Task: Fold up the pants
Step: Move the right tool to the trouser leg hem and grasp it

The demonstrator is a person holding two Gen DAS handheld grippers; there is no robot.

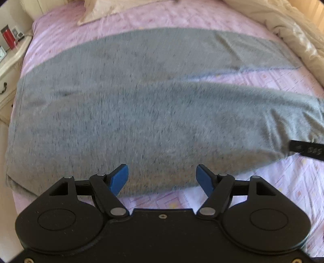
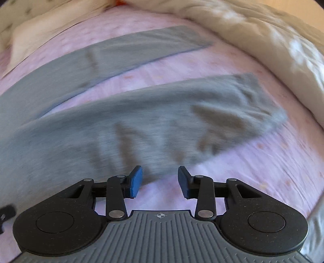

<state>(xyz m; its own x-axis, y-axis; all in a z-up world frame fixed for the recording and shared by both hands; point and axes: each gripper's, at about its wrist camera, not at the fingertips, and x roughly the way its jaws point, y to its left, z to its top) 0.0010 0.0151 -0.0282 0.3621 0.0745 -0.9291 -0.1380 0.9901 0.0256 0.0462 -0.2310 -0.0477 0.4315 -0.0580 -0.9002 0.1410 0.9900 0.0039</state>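
Grey pants [image 1: 125,113] lie spread flat on a bed with a pink sheet [image 1: 263,79], waistband at the left, both legs running to the right. My left gripper [image 1: 162,178] is open and empty, just over the near edge of the pants' seat. In the right wrist view the near leg [image 2: 141,125] lies wrinkled and the far leg [image 2: 113,54] lies flat behind it. My right gripper [image 2: 160,181] is open and empty at the near leg's lower edge. Its black body also shows in the left wrist view [image 1: 305,149].
A cream duvet [image 2: 263,40] is bunched along the right side of the bed. A pillow [image 1: 105,10] lies at the far end. A white nightstand [image 1: 10,60] with a red bottle [image 1: 8,37] stands at the left.
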